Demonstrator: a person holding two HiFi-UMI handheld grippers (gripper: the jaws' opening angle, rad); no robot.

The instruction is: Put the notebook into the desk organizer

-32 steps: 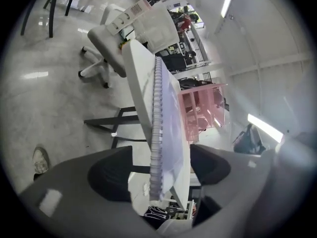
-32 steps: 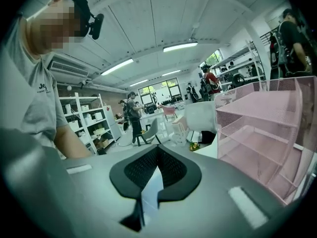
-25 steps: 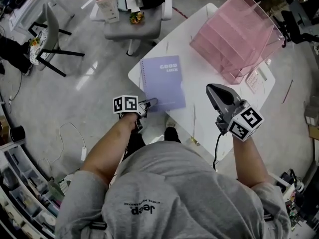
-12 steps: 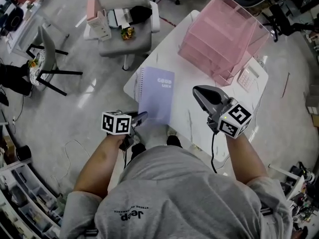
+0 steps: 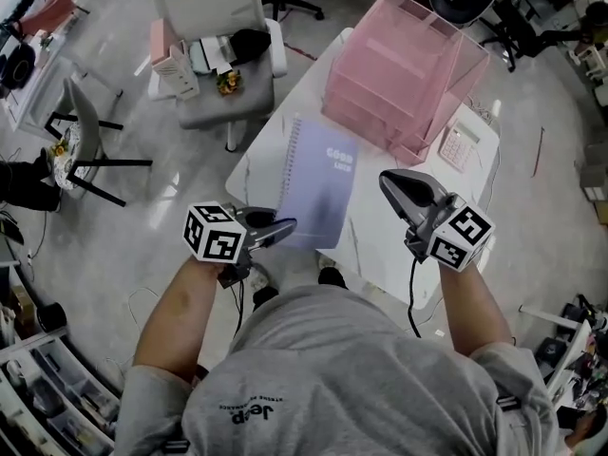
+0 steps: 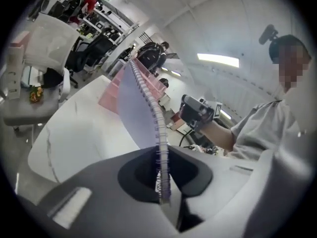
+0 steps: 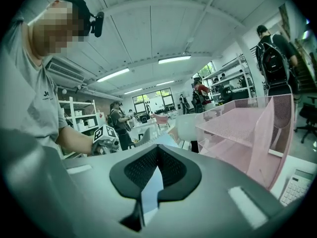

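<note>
Left gripper has just been closing its jaws and pinches the notebook by the near end of its spiral-bound edge, holding it tilted on edge over the tabletop. Right gripper hangs beside it, jaws pressed together on nothing. The pickup looks done. The pink desk organizer at the far end of the tabletop has no notebook in it yet, so carrying the notebook across and sliding it into a tray is what remains.
</note>
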